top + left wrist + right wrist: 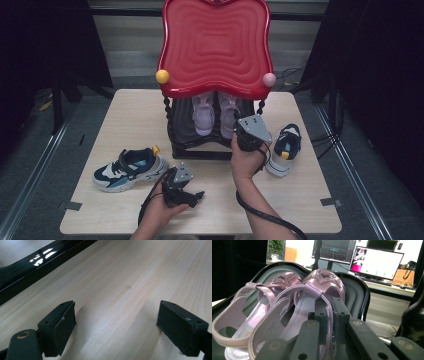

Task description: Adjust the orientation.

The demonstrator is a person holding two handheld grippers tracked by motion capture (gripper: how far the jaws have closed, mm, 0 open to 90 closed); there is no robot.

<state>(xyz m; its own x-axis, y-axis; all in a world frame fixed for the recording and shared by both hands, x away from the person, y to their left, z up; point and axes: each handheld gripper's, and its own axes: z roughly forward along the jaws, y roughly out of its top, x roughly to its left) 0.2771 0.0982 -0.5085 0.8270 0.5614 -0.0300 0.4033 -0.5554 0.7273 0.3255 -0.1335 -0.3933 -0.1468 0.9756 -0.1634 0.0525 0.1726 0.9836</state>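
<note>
Two lilac sandals stand side by side on the black lower shelf (183, 131) of a small rack with a red top (216, 45). My right gripper (241, 134) reaches in at the shelf's right front. It is shut on the thin back strap of the right sandal (322, 281), which runs up between its pads (340, 312). The left sandal (257, 296) lies free beside it. My left gripper (196, 195) rests low over the bare table near the front edge. It is open (116, 322), and only wood grain shows between the jaws.
A blue and white sneaker (129, 170) lies on the table left of the rack, and its mate (286, 146) lies to the right, close to my right hand. The rack's black base (25, 263) runs across the far left of the left gripper view. Monitors (377, 261) stand behind the rack.
</note>
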